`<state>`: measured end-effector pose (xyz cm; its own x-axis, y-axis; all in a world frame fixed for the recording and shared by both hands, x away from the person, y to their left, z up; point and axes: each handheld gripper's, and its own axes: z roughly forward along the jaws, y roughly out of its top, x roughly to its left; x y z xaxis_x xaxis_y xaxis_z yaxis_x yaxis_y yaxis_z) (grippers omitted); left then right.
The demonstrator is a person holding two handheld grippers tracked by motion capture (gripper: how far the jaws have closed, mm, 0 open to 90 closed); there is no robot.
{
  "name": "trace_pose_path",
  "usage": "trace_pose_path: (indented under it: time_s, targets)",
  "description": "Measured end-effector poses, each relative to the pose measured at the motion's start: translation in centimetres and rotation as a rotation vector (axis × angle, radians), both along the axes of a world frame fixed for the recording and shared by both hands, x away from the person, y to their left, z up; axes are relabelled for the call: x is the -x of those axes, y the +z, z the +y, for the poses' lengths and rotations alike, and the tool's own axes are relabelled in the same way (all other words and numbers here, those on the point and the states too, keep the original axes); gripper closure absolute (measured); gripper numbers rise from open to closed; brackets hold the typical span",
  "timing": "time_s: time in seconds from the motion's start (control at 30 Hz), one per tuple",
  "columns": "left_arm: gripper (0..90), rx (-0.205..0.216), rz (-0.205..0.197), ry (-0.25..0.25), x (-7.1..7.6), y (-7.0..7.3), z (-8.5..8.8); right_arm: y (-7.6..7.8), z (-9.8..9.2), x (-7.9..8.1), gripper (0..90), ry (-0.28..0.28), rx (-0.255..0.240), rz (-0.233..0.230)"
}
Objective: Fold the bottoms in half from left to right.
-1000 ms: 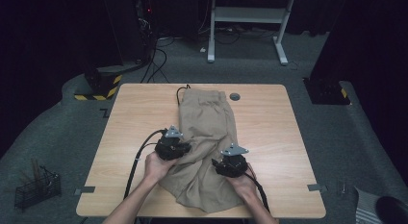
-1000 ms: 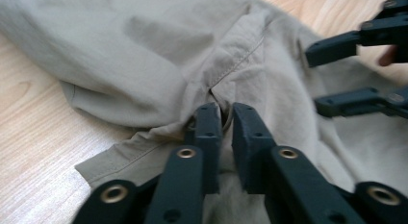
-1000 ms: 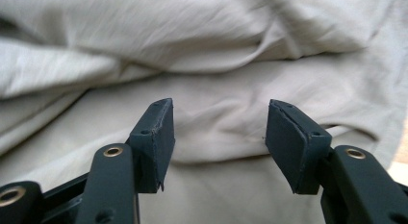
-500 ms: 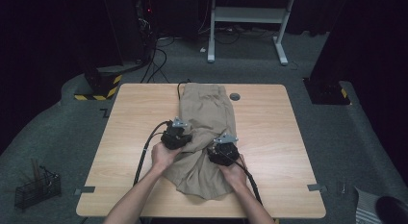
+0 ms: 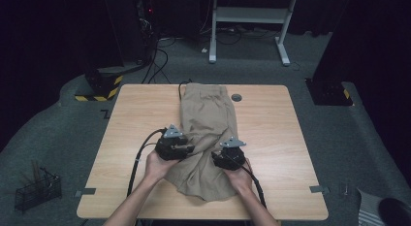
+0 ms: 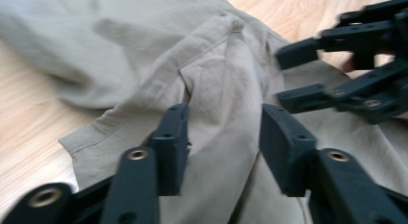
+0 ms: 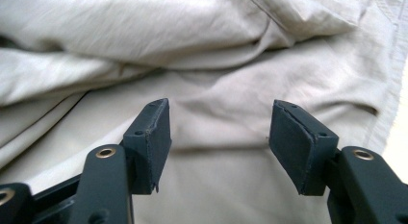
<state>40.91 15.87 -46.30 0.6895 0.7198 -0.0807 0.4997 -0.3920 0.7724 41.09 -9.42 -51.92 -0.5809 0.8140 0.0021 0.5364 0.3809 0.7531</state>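
Setting: a wooden table (image 5: 131, 138) stood on grey carpet in a dark room, seen from the high view, with the person's forearms entering from the near edge.
Garment: a pair of khaki trousers (image 5: 206, 121) lay lengthwise down the middle of the table, one end near the far edge beside a small dark round grommet (image 5: 236, 97), the near end bunched and rumpled between the two hands.
Left gripper: the left gripper (image 6: 223, 132) sat over the left edge of the rumpled cloth; its jaws had just been opening and stood partly apart, with a raised ridge of khaki cloth between them. The left pad lay close against the fold, the right pad beside it; no pinch was evident.
Right gripper: the right gripper (image 7: 219, 130) hovered low over a smooth stretch of the trousers, jaws wide apart, holding nothing; its jaws had been easing slightly wider.
Relation of grippers: in the left gripper view the other gripper appeared at upper right, near, above the same cloth.
Surroundings: a black wire basket (image 5: 36, 192) stood on the floor left of the table; a white desk frame (image 5: 252, 15) stood beyond it.
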Motion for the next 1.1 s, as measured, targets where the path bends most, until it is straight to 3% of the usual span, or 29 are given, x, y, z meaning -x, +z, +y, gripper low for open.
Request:
trace_pose_path:
  time_s: [0.27,0.33,0.47,0.53,0.67,0.9,0.97,1.1]
  targets:
    - [40.7,-0.008,0.063,0.167,0.5,-0.4,3.8,0.7,-1.2,2.1,39.7,0.039,0.015,-0.014]
    - [38.5,0.0,0.08,0.187,0.8,-0.8,4.5,0.5,-1.4,2.4,39.7,0.046,0.02,-0.01]
    - [35.1,0.035,0.16,0.207,1.0,-2.2,5.5,-0.1,-1.6,2.3,39.6,0.047,0.033,0.007]
    - [40.2,0.031,0.176,0.206,1.0,-3.0,5.5,-0.5,-1.7,2.3,39.7,0.044,0.035,0.011]
    - [51.6,-0.047,0.178,0.209,0.7,-4.2,4.5,-0.5,-1.6,2.2,39.6,0.045,0.046,-0.002]
    - [65.6,-0.126,0.106,0.241,-0.8,-4.8,3.8,-0.5,-1.1,1.3,39.6,0.019,0.039,0.009]
    - [71.7,-0.131,0.1,0.243,-1.5,-4.9,3.8,-0.5,-0.8,0.9,39.6,0.012,0.039,0.009]
    - [81.1,-0.113,0.128,0.252,-3.2,-4.7,4.4,-0.5,-0.2,-0.3,39.6,-0.009,0.036,0.011]
